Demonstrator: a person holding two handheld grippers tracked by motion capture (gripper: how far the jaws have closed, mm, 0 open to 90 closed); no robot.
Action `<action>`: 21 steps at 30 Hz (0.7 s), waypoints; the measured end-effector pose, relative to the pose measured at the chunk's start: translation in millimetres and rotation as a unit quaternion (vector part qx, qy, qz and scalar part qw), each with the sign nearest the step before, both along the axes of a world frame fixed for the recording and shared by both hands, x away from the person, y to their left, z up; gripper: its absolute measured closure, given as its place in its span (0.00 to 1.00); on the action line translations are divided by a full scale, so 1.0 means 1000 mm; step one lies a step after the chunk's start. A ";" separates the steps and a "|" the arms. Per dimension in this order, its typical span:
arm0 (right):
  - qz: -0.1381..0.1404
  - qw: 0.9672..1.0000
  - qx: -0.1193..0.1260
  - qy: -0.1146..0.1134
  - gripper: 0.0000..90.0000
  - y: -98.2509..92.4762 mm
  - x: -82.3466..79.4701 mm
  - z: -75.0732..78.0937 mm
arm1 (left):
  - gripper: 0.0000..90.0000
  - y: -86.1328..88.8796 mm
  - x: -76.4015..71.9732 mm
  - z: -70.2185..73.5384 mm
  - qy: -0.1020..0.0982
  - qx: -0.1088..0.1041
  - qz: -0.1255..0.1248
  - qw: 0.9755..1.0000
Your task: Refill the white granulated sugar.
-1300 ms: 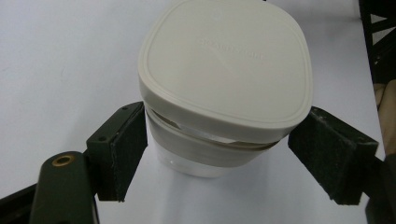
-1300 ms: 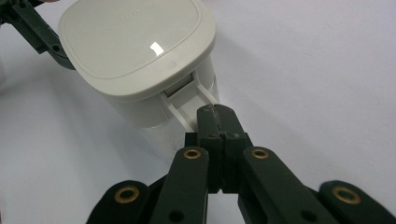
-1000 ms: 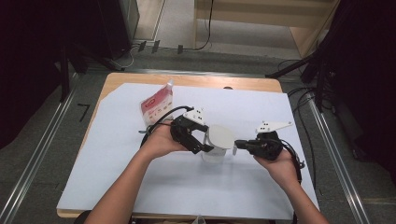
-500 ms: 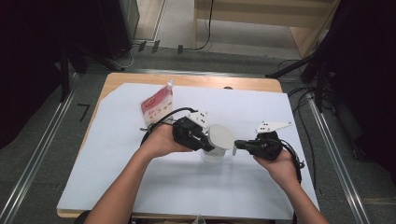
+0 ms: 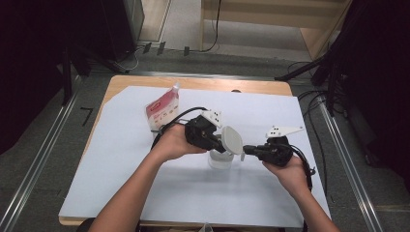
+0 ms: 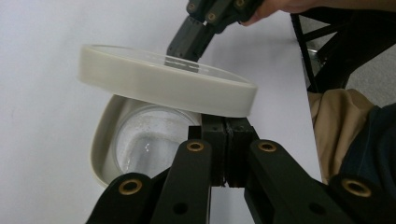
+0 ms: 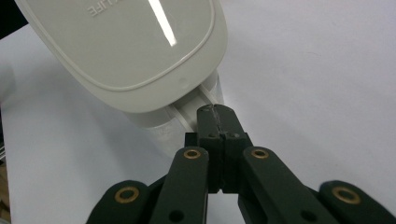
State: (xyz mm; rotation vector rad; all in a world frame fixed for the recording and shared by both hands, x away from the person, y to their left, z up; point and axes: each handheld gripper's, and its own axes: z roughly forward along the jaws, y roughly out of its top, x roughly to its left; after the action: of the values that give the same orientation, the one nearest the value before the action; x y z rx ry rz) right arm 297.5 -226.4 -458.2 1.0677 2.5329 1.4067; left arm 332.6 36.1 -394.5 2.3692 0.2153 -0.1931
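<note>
A clear container (image 5: 218, 160) (image 6: 144, 144) stands mid-table on the white sheet. Its cream lid (image 5: 232, 140) (image 6: 163, 84) (image 7: 130, 46) is tilted up above it. My left gripper (image 5: 220, 144) (image 6: 226, 122) has just been closing. Its jaws are now shut, with the tips tucked under the lid's near edge. From the other side my right gripper (image 5: 244, 151) (image 7: 217, 114) is shut at a white tab on the lid's rim. It also shows beyond the lid in the left gripper view (image 6: 187, 41). What lies between either pair of pads is hidden.
A red and white pouch (image 5: 162, 110) lies at the back left of the white sheet (image 5: 145, 183), which covers the wooden table (image 5: 145, 82). Cables trail from both grippers. Dark equipment and metal rails flank the table.
My left gripper's jaws have shut against the lid's edge and the hand has shifted slightly right. The right hand has not moved, and the lid stays tilted up.
</note>
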 end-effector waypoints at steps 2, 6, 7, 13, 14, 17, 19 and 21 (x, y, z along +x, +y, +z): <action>-0.002 1.000 0.001 0.001 1.00 0.000 0.000 0.000 | 1.00 -0.002 0.001 0.002 0.005 -0.007 0.007 1.000; -0.004 1.000 0.001 -0.001 1.00 0.000 -0.001 -0.001 | 1.00 -0.008 0.004 0.004 0.010 -0.002 0.008 1.000; -0.003 1.000 0.000 0.000 1.00 0.000 -0.001 -0.001 | 1.00 -0.009 0.004 0.004 0.015 0.001 0.010 1.000; -0.005 1.000 0.000 0.003 1.00 0.000 -0.002 -0.002 | 1.00 -0.018 0.004 0.007 0.008 0.009 0.002 1.000; -0.006 1.000 -0.001 0.003 1.00 0.000 -0.002 -0.002 | 1.00 -0.020 0.004 0.007 0.009 0.010 0.000 1.000; -0.007 1.000 -0.002 0.000 1.00 0.000 -0.003 -0.003 | 1.00 -0.024 0.005 0.009 0.009 0.009 -0.001 1.000; -0.006 1.000 -0.002 0.000 1.00 0.000 -0.003 -0.003 | 1.00 -0.026 0.005 0.010 0.012 0.003 0.000 1.000; -0.007 1.000 -0.003 0.001 1.00 0.000 -0.003 -0.003 | 1.00 -0.028 0.005 0.011 0.012 0.005 0.000 1.000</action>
State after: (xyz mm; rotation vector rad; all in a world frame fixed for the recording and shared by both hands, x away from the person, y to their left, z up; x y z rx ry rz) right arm 294.6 -226.5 -461.6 1.0835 2.5245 1.3934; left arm 337.2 8.1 -383.6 2.3768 0.2278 -0.2218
